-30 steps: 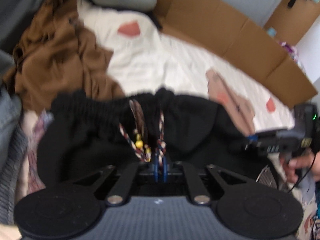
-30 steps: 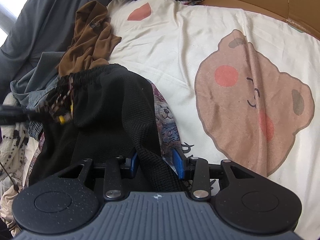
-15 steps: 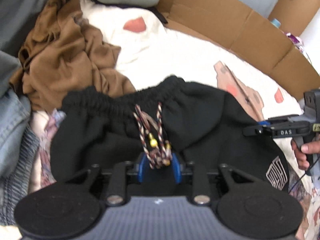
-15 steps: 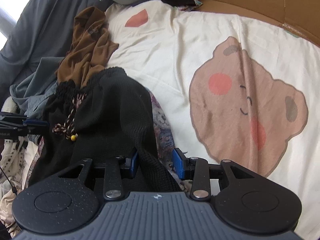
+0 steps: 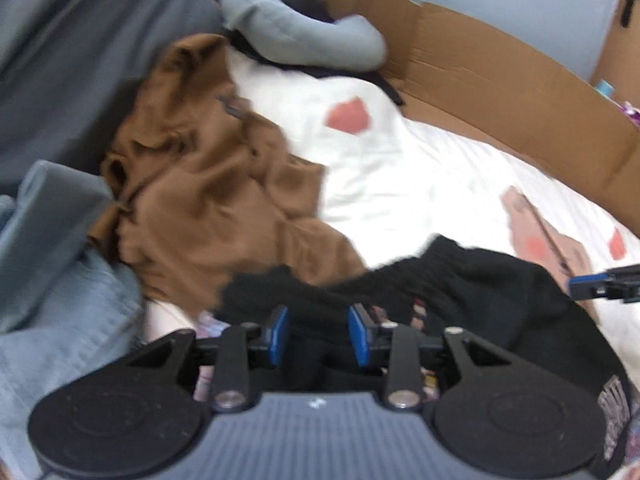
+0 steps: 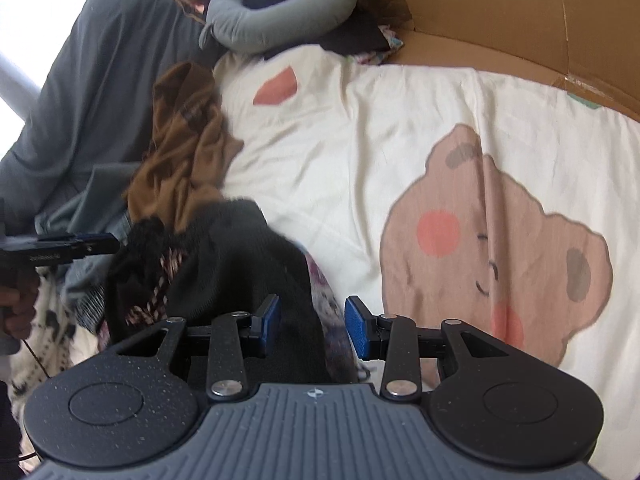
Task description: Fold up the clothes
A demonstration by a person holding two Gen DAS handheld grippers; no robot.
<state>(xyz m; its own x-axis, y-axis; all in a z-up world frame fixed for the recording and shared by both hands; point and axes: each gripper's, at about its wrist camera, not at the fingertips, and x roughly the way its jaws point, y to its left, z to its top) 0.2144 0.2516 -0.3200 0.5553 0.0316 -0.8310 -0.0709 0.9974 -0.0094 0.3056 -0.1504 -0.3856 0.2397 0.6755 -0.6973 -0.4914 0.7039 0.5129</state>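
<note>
Both grippers have opened since the earlier frames: the left gripper (image 5: 318, 334) was shut near the drawcord, and the right gripper (image 6: 312, 326) held a ridge of black fabric; that fabric now passes loosely between its spread fingers.

Left to right, the right wrist view shows a dark grey blanket (image 6: 92, 92), a crumpled brown garment (image 6: 180, 160), the black drawstring shorts (image 6: 236, 264), and a cream bear-print sheet (image 6: 400, 140) bordered by cardboard (image 6: 500, 8). The shorts lie bunched beside the brown garment, partly on a patterned cloth (image 6: 332, 312). Their waistband faces the far side, and the braided drawcord (image 6: 160, 284) is exposed.

Judgement: the shorts are neither flat nor folded. Whether this release ends a placement or precedes a regrasp cannot be settled. For a clean fold, spread the fabric onto bare sheet, grip the waistband at two separated points, and keep the drawcord clear of the pads.

Pose: the left gripper hovers low over the waistband, fingers level, with a hand (image 6: 18, 304) on its handle. The right gripper points forward over the lower fabric, fingers apart and clamping nothing.
</note>
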